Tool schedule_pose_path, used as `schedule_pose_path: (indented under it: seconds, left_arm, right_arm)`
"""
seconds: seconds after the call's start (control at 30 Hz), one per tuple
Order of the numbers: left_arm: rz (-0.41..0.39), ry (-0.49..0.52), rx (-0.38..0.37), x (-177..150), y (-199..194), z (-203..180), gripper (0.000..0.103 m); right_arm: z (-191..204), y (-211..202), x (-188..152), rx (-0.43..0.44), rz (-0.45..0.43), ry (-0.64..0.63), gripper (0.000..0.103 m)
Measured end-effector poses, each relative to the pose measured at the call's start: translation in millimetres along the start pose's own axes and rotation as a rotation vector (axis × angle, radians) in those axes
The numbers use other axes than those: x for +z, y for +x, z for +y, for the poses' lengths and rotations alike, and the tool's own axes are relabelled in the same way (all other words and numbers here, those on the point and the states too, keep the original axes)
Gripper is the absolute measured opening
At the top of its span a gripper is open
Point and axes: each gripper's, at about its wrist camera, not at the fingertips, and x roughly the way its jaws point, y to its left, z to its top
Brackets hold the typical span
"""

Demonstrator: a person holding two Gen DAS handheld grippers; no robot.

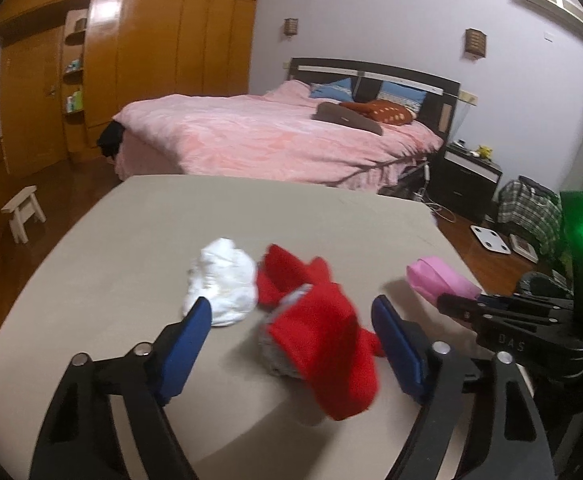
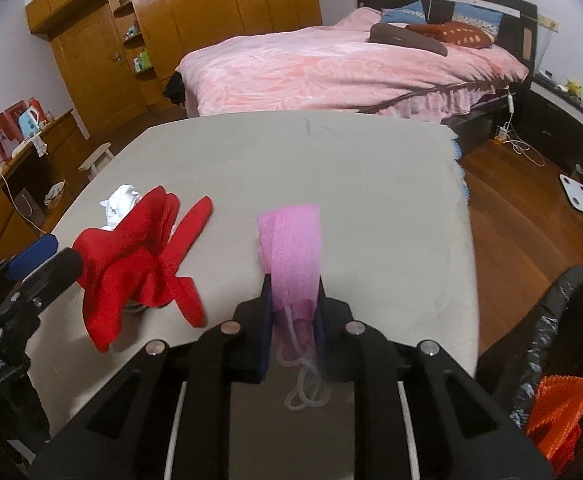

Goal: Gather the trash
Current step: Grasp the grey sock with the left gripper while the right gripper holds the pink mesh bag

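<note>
Black-lined bin (image 2: 551, 320) at lower right beside the table (image 2: 331, 160) holds orange plastic mesh (image 2: 559, 404). Right gripper (image 2: 293, 300) has its jaws narrow, clamped on a pink face mask (image 2: 291, 248) with white ear loops, angled down over the table. Left gripper (image 1: 291, 320) stands wide around a red cloth (image 1: 323, 344), pads not pressing. Crumpled white tissue (image 1: 223, 280) lies just beside the cloth.

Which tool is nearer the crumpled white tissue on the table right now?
Left. The left tool stands open around the red cloth, one finger beside the crumpled white tissue. The right tool is shut on the pink face mask, farther away beyond the cloth.
</note>
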Motion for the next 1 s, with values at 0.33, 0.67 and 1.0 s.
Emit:
schedule_pose_path:
  seconds: [0.33,0.67,1.0]
  left_arm:
    - [0.066,0.032,-0.048,-7.1,17.4,-22.9,0.017]
    - [0.089,0.045,-0.157,-7.4,19.5,-39.8,0.019]
    - [0.047,0.001,-0.096,-8.8,-2.9,-12.7,0.049]
  right_arm:
    - [-19.5,-13.1,-1.0,-0.005,-0.017,0.044,0.017]
    - [-26.3,-23.3,1.9,0.002,-0.039,0.079,0.017]
    - [-20.2,-20.4,2.2,0.006,-0.033,0.067,0.019]
